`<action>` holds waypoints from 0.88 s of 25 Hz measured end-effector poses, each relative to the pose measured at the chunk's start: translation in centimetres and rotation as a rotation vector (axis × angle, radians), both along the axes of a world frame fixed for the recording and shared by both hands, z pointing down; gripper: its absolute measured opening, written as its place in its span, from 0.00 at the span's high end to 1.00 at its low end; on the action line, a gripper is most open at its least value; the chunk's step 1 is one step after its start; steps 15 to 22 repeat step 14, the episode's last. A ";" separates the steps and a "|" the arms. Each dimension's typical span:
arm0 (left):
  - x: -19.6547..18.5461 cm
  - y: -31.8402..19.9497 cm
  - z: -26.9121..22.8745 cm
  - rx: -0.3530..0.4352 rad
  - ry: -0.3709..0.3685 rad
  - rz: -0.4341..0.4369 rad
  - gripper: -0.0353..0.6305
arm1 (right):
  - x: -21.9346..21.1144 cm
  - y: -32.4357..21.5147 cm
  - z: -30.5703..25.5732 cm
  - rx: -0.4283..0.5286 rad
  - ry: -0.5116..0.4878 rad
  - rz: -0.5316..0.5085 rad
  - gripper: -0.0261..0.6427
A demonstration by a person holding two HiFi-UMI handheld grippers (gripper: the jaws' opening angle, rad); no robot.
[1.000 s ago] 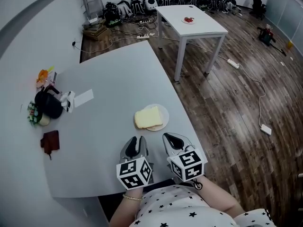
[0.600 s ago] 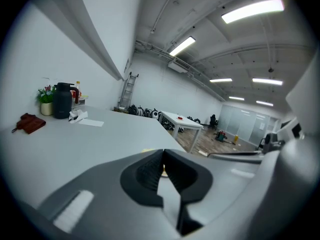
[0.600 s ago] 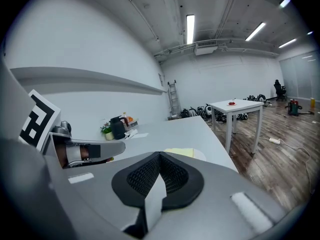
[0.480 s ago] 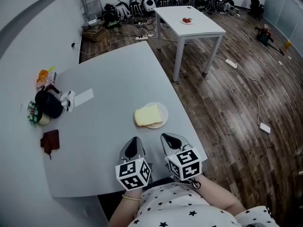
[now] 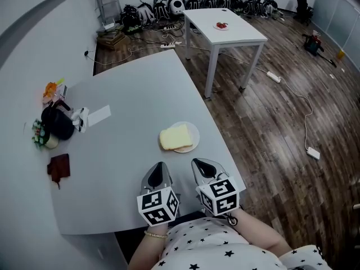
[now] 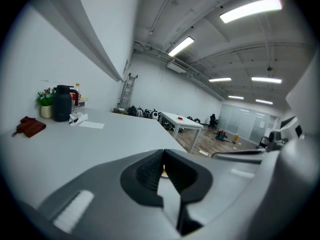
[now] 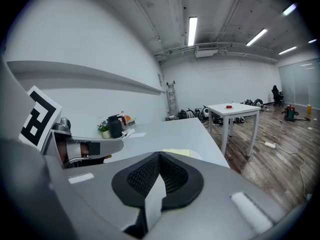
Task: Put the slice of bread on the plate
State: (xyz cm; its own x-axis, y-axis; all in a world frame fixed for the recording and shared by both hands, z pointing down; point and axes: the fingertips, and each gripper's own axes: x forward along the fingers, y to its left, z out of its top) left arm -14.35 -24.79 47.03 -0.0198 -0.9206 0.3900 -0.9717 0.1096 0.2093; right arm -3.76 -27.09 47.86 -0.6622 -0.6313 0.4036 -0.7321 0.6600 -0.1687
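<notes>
Left claw (image 5: 158, 172) had clamped together since before; right claw (image 5: 203, 167) pressed together too, both empty; bread (image 5: 175, 137) sat on plate (image 5: 195, 135).

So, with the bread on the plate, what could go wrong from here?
1. The slice of bread overhangs the left rim of the plate, so a nudge might slide it onto the table.
2. The plate sits near the table's right edge; a bump could push it off.

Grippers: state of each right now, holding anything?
Left gripper: closed, empty.
Right gripper: closed, empty.
</notes>
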 end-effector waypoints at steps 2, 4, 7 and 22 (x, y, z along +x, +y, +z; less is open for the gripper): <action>0.1 0.1 0.1 -0.001 -0.004 0.005 0.94 | 0.1 0.0 0.0 0.005 0.002 0.003 0.97; 0.2 0.1 0.2 -0.003 -0.008 0.011 0.94 | 0.2 0.0 -0.1 0.008 0.003 0.006 0.97; 0.2 0.0 0.3 -0.006 -0.012 0.019 0.94 | 0.3 -0.1 -0.2 0.012 0.002 0.012 0.97; 0.5 -0.3 0.2 -0.009 -0.005 0.020 0.94 | 0.6 -0.4 -0.4 0.007 0.000 0.002 0.97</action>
